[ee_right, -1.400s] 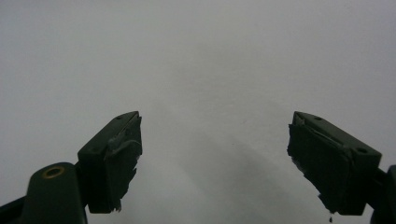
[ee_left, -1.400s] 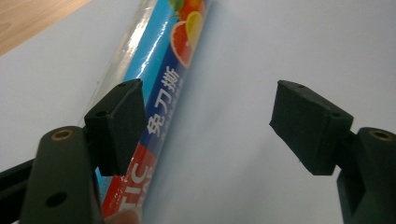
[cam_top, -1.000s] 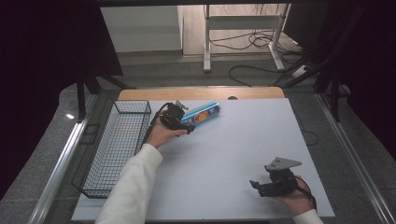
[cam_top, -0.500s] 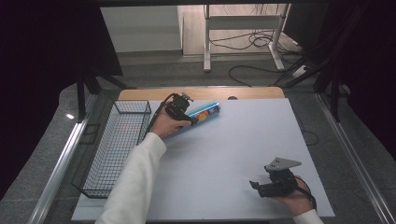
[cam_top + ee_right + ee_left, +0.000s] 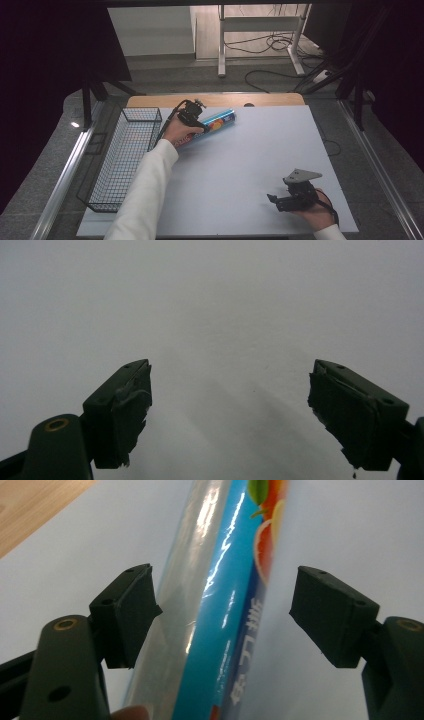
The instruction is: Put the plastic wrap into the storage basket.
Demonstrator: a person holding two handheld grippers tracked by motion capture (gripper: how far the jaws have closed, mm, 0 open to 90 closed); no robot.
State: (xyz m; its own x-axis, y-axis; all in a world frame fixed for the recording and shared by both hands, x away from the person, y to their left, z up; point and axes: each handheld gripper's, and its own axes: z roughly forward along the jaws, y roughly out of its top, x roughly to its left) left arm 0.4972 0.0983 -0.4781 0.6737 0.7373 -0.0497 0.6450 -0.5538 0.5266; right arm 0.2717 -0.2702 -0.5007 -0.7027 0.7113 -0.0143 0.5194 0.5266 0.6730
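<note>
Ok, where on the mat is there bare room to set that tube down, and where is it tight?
Bare mat stretches between the blue tube and the right gripper, and along the far right edge. The wire basket also looks empty. It is crowded at the far left, where the left gripper straddles the tube beside the basket.

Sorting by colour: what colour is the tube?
Mainly bright blue with orange fruit print, clearest in the left gripper view: tube.

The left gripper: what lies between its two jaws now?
In the left gripper view, the blue roll lies between the open jaws of the left gripper. One jaw touches its clear side; the other stands apart from it.
</note>
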